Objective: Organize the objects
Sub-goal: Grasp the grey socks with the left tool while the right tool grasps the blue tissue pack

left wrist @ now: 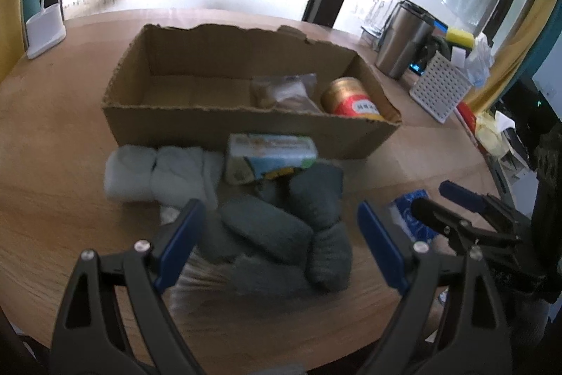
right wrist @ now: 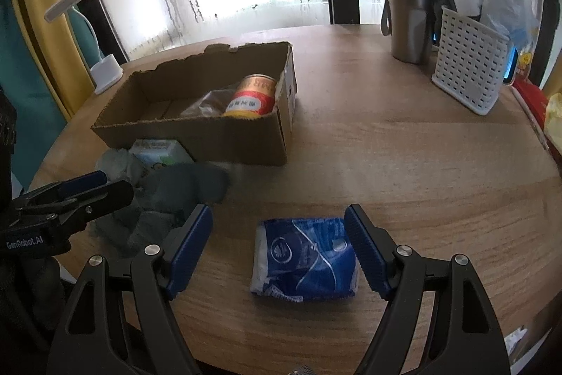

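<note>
1. Starting at the left of the counter (right wrist: pixel 404 143), the light grey rolled socks (left wrist: pixel 154 173) lie side by side outside the cardboard box (left wrist: pixel 224 129), just in front of its near wall. Judged from that, they are not yet sorted.

2. Next to them, a small printed carton (left wrist: pixel 270 155) rests against the box's front wall, partly on top of the dark grey socks (left wrist: pixel 281 227). It too is outside the box.

3. The dark grey socks form a loose heap near the counter's front edge. The left gripper (left wrist: pixel 281 241) hangs above this heap with its jaws spread wide and nothing between the pads, so nothing is held.

4. Inside the box, at its right end, lie a clear packet (left wrist: pixel 284 92) and a red and gold can (left wrist: pixel 351 101). These two look like the finished part of the job; the rest of the box floor is bare.

5. Farther right, the blue tissue pack (right wrist: pixel 305 260) lies flat on the counter, well apart from the box. The right gripper (right wrist: pixel 279 252) straddles it with jaws spread; the right pad is close to the pack's edge, but whether it touches I cannot tell. The pack is not pinched.

6. By my reckoning, two things are packed and four groups remain: light socks, carton, dark socks, tissue pack.
</note>
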The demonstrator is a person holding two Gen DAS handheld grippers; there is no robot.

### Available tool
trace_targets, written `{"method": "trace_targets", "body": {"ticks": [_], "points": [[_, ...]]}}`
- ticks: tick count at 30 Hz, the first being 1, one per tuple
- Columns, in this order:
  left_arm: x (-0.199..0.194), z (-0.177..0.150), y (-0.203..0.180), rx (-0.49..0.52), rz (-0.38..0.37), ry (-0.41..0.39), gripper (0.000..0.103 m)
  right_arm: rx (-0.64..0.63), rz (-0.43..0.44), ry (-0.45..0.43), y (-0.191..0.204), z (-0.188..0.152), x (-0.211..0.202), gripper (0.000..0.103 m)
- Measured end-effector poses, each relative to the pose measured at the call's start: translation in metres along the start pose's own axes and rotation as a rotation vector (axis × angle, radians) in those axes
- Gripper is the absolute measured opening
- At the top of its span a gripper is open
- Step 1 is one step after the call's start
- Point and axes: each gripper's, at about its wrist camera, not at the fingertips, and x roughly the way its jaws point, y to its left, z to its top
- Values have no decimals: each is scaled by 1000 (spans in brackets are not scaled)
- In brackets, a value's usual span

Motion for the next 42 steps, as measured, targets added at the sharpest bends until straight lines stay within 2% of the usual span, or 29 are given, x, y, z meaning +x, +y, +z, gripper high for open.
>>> {"method": "trace_targets", "body": {"ticks": [6,12,15,18,23,31,33,35,39,40,41,42], "points": [[5,-4,-6,21,2,19,90,8,2,14,-5,-7,4,80],[10,-5,-13,53,41,24,90,10,-1,30,-9,-10,11,80],[2,-4,-19,78,66,-15,90,4,-10,36,-12,-12,13,80],[-5,-3,-25,104,59,-40,90,-2,-11,33,-14,-12,13,80],[5,-8,-30,112,24,2,90,-3,-6,27,-16,-13,13,80],[22,-10,-38,144,42,21,88,-15,-11,21,-19,-16,12,81],[25,-11,-39,162,45,21,84,-8,-12,18,-22,-16,11,81],[29,-10,-39,169,52,28,68,6,-16,2,-25,-14,7,81],[32,-9,-40,173,49,29,64,18,-26,10,-32,-13,8,81],[32,-9,-41,176,48,30,63,21,-26,16,-33,-14,9,83],[31,-9,-41,176,41,29,57,24,-26,22,-33,-15,10,90],[31,-9,-42,176,32,30,53,27,-29,31,-33,-16,12,92]]}}
